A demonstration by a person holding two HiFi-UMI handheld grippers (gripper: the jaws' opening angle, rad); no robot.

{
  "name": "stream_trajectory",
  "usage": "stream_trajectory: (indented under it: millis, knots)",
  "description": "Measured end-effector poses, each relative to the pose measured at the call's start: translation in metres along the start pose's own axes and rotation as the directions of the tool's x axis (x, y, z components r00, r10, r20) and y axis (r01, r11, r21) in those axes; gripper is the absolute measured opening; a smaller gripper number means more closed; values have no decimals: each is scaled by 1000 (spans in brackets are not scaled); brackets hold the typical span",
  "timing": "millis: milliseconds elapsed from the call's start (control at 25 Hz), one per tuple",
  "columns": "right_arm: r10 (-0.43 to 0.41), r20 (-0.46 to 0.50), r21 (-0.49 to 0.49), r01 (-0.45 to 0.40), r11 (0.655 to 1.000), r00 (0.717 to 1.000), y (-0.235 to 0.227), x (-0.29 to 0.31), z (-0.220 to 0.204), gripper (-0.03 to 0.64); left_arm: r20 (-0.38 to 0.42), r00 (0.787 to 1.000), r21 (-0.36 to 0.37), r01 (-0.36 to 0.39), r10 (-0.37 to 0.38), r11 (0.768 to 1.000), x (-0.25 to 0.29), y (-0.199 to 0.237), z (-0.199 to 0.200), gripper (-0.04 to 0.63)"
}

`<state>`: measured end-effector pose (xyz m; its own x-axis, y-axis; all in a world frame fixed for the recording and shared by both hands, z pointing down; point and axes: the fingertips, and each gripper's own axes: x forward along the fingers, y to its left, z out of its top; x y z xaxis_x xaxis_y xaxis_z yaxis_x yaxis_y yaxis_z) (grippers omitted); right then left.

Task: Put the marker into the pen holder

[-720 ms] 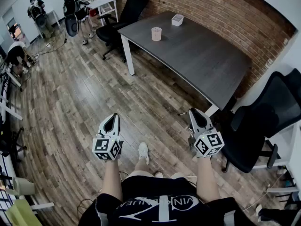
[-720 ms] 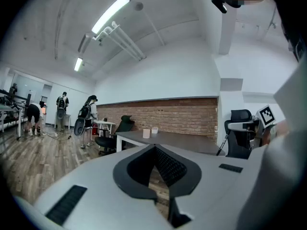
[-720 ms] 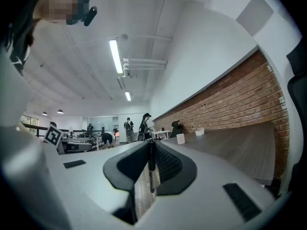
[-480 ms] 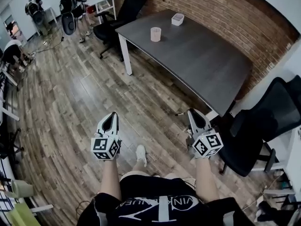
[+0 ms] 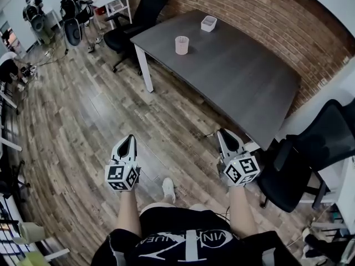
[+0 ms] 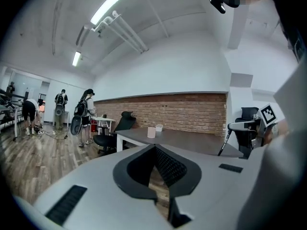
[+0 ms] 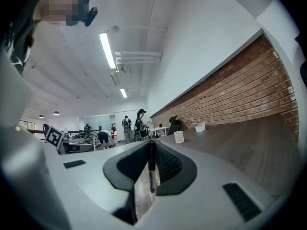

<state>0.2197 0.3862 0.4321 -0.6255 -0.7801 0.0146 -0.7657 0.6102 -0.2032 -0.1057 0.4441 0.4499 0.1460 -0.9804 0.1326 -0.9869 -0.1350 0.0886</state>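
The pen holder, a pale pink cup (image 5: 181,45), stands on the grey table (image 5: 244,76) far ahead of both grippers. It also shows small in the left gripper view (image 6: 151,132) and the right gripper view (image 7: 179,137). My right gripper (image 5: 222,132) is held level over the floor, short of the table's near corner. It is shut on a thin dark marker (image 7: 151,169), which lies crosswise between the jaws, one end (image 5: 211,134) sticking out to the left. My left gripper (image 5: 128,138) is level beside it, its jaws together with nothing in them (image 6: 154,148).
A small white box (image 5: 208,23) sits on the table beyond the cup. Black office chairs stand at the table's far end (image 5: 145,10) and at my right (image 5: 302,165). People with gear stand at the back left (image 5: 69,15). I stand on wood flooring (image 5: 83,110).
The table and cup have come nearer and shifted slightly left in the head view. Both grippers keep the same pose in front of the person.
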Motion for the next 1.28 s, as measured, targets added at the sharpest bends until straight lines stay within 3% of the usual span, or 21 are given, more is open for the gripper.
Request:
stream_trajectory:
  millis: [640,840,1280]
  knots:
    - [-133,66,71,129,989,989,-26,102,5,57,-26,994,17,103,-102,995,110,71,16,14]
    - [-135,61,78,130,988,989,-29,118,3,58,-25,991,21,128,-128,991,124,76,18,14]
    - [-128,67,98,121,988,990,-43,158,9,58,-28,994,3,106,-105,994,153,97,21,14]
